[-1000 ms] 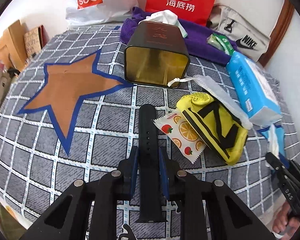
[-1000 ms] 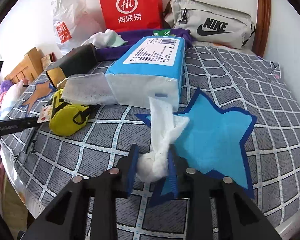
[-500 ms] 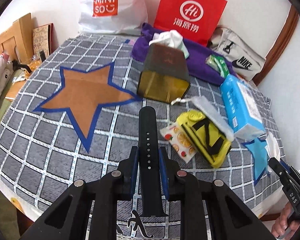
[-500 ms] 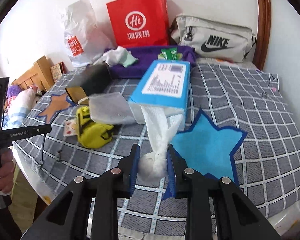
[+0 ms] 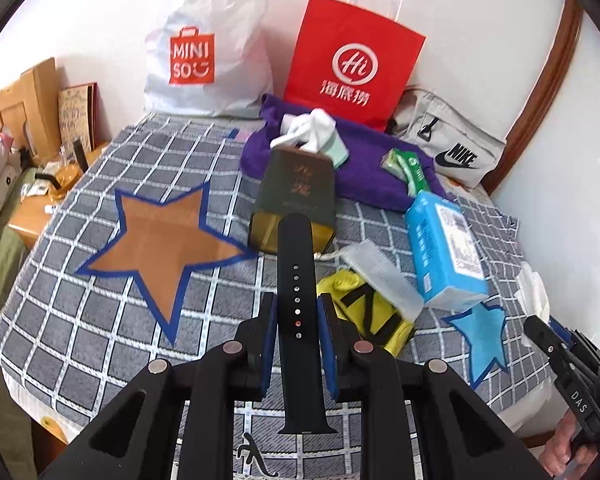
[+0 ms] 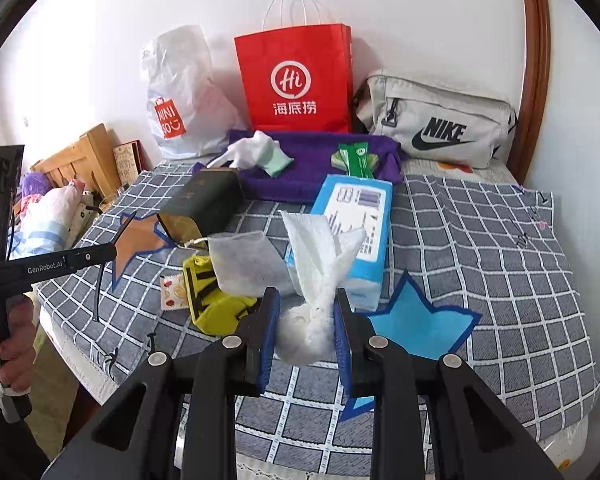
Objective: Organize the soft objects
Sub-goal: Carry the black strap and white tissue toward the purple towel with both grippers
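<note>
— What's different from a second ago?

— I've lifted both tools. My left gripper (image 5: 297, 312) has carried the watch strap (image 5: 299, 300) up off the checked cloth (image 5: 80, 312), which now sits farther below.

— And the right?

— My right gripper (image 6: 305, 322) has risen too, raising the white tissue (image 6: 314, 280) clear of the blue star (image 6: 416, 326).

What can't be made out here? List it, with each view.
- Fruit-print sachet: hidden in left view behind the left claw and watch strap.
- Tissue wad: underside hidden in right view by the right claw.
- Blue tissue pack: label print too small, both views.
</note>
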`<action>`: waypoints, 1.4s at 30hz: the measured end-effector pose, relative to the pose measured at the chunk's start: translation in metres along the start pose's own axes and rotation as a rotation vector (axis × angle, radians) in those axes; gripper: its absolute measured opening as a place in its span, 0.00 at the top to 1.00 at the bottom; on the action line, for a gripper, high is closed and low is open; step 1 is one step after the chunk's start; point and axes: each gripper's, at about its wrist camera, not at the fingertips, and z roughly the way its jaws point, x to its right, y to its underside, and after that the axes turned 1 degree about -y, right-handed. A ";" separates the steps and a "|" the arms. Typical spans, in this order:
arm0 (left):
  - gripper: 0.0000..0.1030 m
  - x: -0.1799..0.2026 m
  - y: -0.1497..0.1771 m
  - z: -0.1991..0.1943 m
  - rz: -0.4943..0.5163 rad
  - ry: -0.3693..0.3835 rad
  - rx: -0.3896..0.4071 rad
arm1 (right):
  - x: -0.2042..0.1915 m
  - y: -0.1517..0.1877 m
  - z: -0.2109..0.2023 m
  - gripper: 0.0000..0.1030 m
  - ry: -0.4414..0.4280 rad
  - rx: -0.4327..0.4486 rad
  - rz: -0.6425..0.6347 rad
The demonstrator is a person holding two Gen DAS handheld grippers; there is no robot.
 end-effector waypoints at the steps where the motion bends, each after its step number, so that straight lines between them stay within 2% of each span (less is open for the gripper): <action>1: 0.81 0.002 -0.003 -0.002 0.002 0.000 0.008 | -0.001 -0.003 -0.001 0.75 0.000 0.003 -0.003; 10: 0.81 0.015 -0.033 -0.015 0.011 0.018 0.070 | -0.003 -0.029 -0.009 0.75 -0.002 0.041 -0.017; 20: 0.81 0.030 -0.066 -0.005 0.031 0.024 0.090 | 0.010 -0.065 -0.001 0.75 0.007 0.082 -0.019; 27: 0.81 0.030 -0.087 0.008 0.028 0.024 0.086 | 0.021 -0.088 0.017 0.75 0.030 0.084 -0.014; 34: 0.81 0.025 -0.110 0.028 0.027 0.024 0.068 | 0.027 -0.111 0.041 0.75 0.017 0.090 0.002; 42: 0.81 0.020 -0.135 0.057 0.027 0.063 0.018 | 0.030 -0.137 0.072 0.75 0.017 0.088 0.008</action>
